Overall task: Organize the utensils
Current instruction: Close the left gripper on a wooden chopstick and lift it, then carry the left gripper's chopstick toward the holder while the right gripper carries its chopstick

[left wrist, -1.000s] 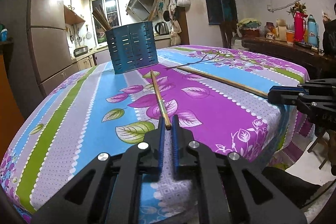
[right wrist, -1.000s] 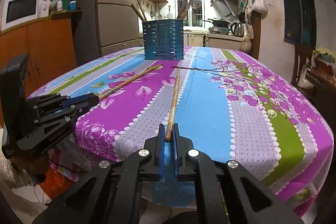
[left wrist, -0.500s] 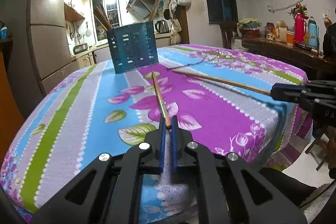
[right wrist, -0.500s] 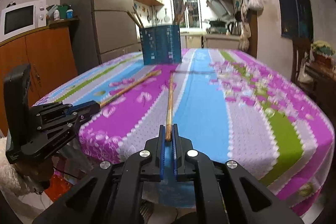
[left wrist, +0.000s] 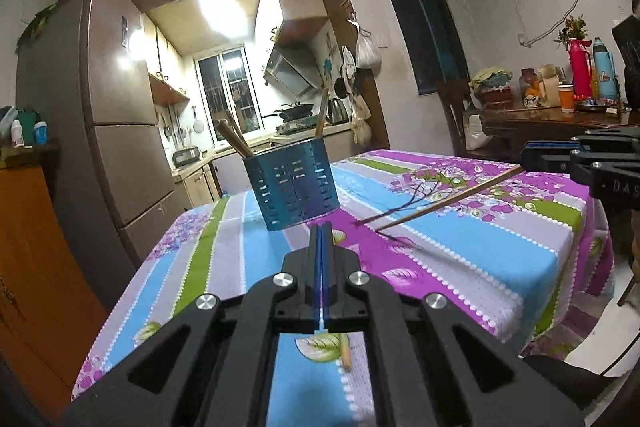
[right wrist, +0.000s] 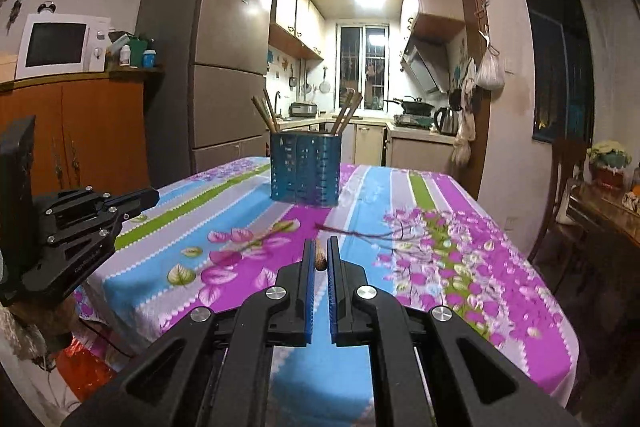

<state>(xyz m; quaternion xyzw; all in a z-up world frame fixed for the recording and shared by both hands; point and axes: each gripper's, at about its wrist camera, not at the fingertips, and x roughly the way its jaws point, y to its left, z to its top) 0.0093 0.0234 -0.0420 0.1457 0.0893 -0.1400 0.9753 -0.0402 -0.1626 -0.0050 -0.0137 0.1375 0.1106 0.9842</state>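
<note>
Left wrist view, nearest first: the left tongs [left wrist: 322, 227] are pressed together with nothing between them, above the near edge of the bench [left wrist: 520, 251]. A striped, flowered cloth [left wrist: 248, 267] covers the bench. Below the tongs a loose chopstick [left wrist: 346, 357] lies on the cloth, and only its near tip shows through the frame. On the right, the right tongs [right wrist: 320, 247] pinch the near end of a second chopstick [left wrist: 448, 201], which slopes down toward the middle of the bench. Whether its far tip touches the cloth I cannot tell. At the far end stands a blue slotted holder [left wrist: 290, 187] with several chopsticks upright in it.

Beyond are a fridge [left wrist: 116, 115] on the left, a lit kitchen with a window [left wrist: 230, 95] ahead, and a dark sideboard [left wrist: 560, 117] with flasks [left wrist: 578, 71] on the right. In the right wrist view the loose chopstick is only a brown blur.
</note>
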